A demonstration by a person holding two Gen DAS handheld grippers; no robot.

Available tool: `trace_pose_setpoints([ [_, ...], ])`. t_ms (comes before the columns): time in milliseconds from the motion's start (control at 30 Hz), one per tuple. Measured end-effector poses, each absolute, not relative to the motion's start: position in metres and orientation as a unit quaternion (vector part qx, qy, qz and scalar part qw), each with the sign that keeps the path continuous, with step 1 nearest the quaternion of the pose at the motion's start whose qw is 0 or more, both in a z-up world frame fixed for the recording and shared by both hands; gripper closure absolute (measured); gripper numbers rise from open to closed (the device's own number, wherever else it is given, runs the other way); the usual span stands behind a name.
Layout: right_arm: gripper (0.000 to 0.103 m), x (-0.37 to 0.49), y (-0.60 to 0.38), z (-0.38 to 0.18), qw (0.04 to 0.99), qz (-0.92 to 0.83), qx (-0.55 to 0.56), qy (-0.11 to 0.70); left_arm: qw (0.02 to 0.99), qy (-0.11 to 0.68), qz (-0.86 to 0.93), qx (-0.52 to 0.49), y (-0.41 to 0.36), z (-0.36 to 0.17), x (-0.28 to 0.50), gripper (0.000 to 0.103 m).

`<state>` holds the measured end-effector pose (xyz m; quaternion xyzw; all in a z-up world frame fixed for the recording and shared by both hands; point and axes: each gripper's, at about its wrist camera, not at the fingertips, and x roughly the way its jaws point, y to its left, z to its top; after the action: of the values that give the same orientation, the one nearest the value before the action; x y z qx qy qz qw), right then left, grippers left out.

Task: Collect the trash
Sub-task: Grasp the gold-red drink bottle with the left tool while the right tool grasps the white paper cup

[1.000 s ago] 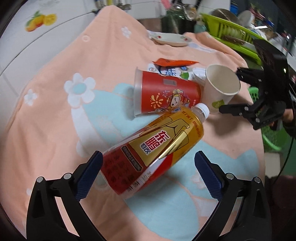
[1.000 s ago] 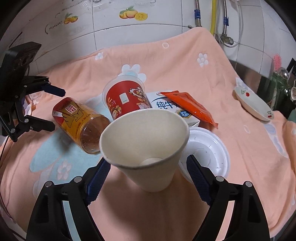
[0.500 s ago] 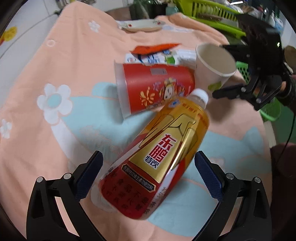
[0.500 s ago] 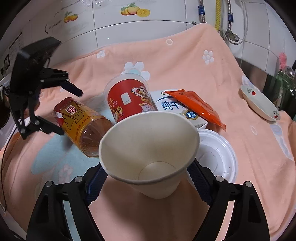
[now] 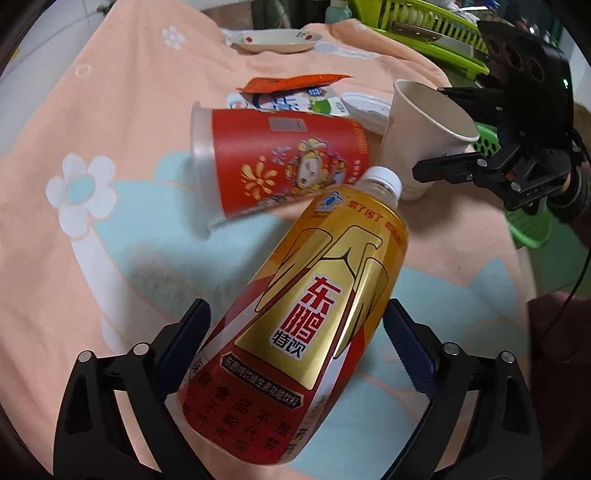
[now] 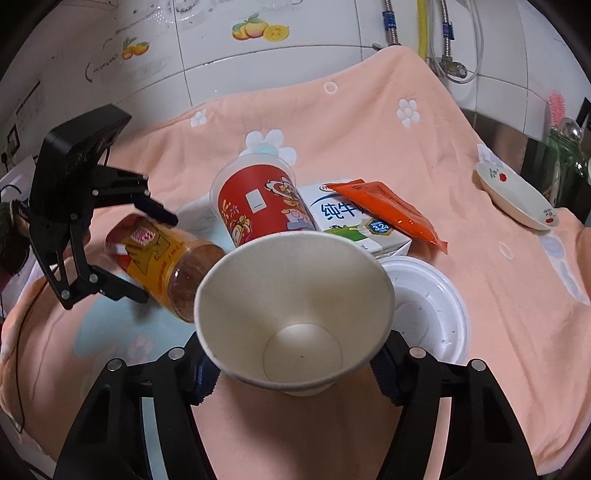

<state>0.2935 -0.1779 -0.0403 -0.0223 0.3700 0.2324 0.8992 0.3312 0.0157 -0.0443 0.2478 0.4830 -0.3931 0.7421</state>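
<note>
A gold and red drink bottle (image 5: 306,325) lies on the peach towel, its base between the fingers of my left gripper (image 5: 297,354), which is open around it with small gaps. The bottle (image 6: 166,258) and left gripper (image 6: 138,254) also show in the right wrist view. A white paper cup (image 6: 295,314) stands upright between the fingers of my right gripper (image 6: 295,365), which is open around it. The cup (image 5: 424,129) and right gripper (image 5: 447,133) show in the left wrist view. A red plastic cup (image 5: 280,162) lies on its side.
A milk carton (image 6: 354,221) with an orange sachet (image 6: 388,214) on it lies behind the red cup (image 6: 258,206). A white lid (image 6: 424,310) lies right of the paper cup. A small dish (image 6: 517,199) sits far right. A green rack (image 5: 424,26) stands beyond the towel.
My left gripper has moved forward so the bottle sits deep between its fingers. My right gripper has moved in around the paper cup, which now fills more of its view.
</note>
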Motion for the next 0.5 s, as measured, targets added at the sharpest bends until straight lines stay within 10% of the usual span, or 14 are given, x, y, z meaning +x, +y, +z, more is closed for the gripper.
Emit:
trace_pose_setpoints([
  [500,0.039,0.262,-0.195,-0.028,0.903,0.228,0.009,0.364,0.751,0.5,-0.361,0.237,-0.012,-0.052,0.309,0.026],
])
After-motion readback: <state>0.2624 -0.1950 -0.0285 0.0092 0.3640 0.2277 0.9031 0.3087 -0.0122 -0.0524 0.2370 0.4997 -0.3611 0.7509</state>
